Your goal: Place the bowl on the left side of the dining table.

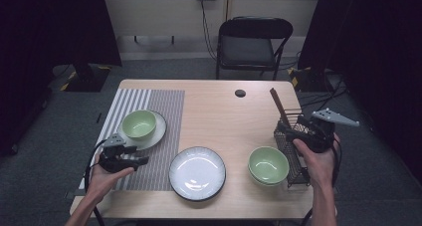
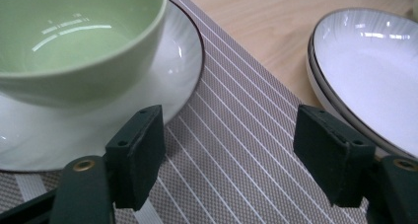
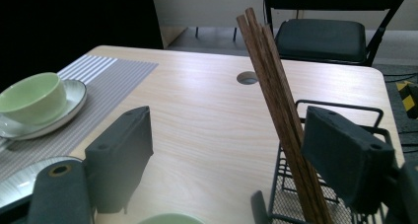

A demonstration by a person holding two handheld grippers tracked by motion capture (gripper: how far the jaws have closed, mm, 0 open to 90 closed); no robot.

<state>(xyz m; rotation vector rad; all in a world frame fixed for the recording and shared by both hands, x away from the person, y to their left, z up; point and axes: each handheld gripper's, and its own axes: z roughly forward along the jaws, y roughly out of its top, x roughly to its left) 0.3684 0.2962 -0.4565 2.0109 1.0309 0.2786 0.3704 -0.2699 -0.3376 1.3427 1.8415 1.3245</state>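
- Left claw (image 1: pixel 141 161) hangs wide and empty over the striped placemat (image 1: pixel 164 111), just beside the green bowl (image 1: pixel 139 123) on its white saucer (image 1: pixel 158 131).
- That bowl looks glazed, so probably slippery, stiff and breakable; best gripped across the rim.
- A white plate (image 1: pixel 197 173) lies mid-counter (image 1: pixel 219 111), with a second green bowl (image 1: pixel 268 164) beside it, near enough to knock.
- Right claw (image 3: pixel 226 160) stands wide by the wire basket (image 1: pixel 286 136), with the wooden chopsticks (image 3: pixel 276 105) between its jaws; contact is hard to judge.
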